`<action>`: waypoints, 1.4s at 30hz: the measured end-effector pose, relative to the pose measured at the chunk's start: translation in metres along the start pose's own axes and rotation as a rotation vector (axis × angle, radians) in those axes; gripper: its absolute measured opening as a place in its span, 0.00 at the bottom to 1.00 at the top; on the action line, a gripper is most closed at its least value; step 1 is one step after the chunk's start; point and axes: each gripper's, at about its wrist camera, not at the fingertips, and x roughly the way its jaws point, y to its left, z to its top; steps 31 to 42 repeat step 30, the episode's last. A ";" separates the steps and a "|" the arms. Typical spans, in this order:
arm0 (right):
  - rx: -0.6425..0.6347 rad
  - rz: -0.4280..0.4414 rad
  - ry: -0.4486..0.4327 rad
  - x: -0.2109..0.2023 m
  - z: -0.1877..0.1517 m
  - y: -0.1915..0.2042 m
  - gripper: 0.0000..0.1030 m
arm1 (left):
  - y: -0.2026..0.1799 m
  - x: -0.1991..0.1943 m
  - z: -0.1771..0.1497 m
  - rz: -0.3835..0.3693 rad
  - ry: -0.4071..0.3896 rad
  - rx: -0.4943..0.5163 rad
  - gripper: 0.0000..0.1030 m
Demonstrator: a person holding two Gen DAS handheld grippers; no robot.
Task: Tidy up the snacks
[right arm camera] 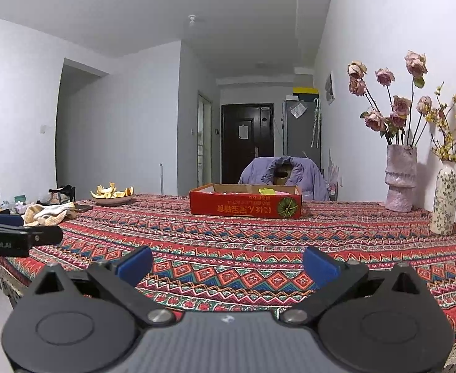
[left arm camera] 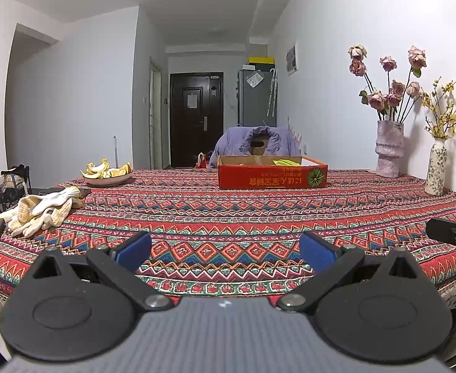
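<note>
So, patterned tablecloth (left arm camera: 228, 211), white walls; red box (left arm camera: 272, 175) shallow, open-topped, far side; left gripper (left arm camera: 225, 250), right gripper (right arm camera: 228, 264) both spread wide, empty.

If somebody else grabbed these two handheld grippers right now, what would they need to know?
Left gripper: open, empty, over the near table edge.
Right gripper: open, empty, beside it.
Red cardboard box: far side of the table, yellow packet already inside.
No loose snacks show on the cloth; check outside the views for what is left.
Gloves and peel plate lie left.
</note>
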 end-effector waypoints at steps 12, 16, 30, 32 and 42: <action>-0.004 0.003 0.009 0.001 0.000 0.000 1.00 | -0.001 -0.002 0.001 0.000 -0.003 0.001 1.00; -0.004 0.000 0.007 0.000 0.000 0.001 1.00 | -0.001 -0.002 0.002 0.004 -0.006 -0.001 1.00; 0.009 -0.018 0.023 0.013 0.003 -0.006 1.00 | 0.000 0.007 0.005 0.012 0.007 -0.025 1.00; 0.009 -0.018 0.023 0.013 0.003 -0.006 1.00 | 0.000 0.007 0.005 0.012 0.007 -0.025 1.00; 0.009 -0.018 0.023 0.013 0.003 -0.006 1.00 | 0.000 0.007 0.005 0.012 0.007 -0.025 1.00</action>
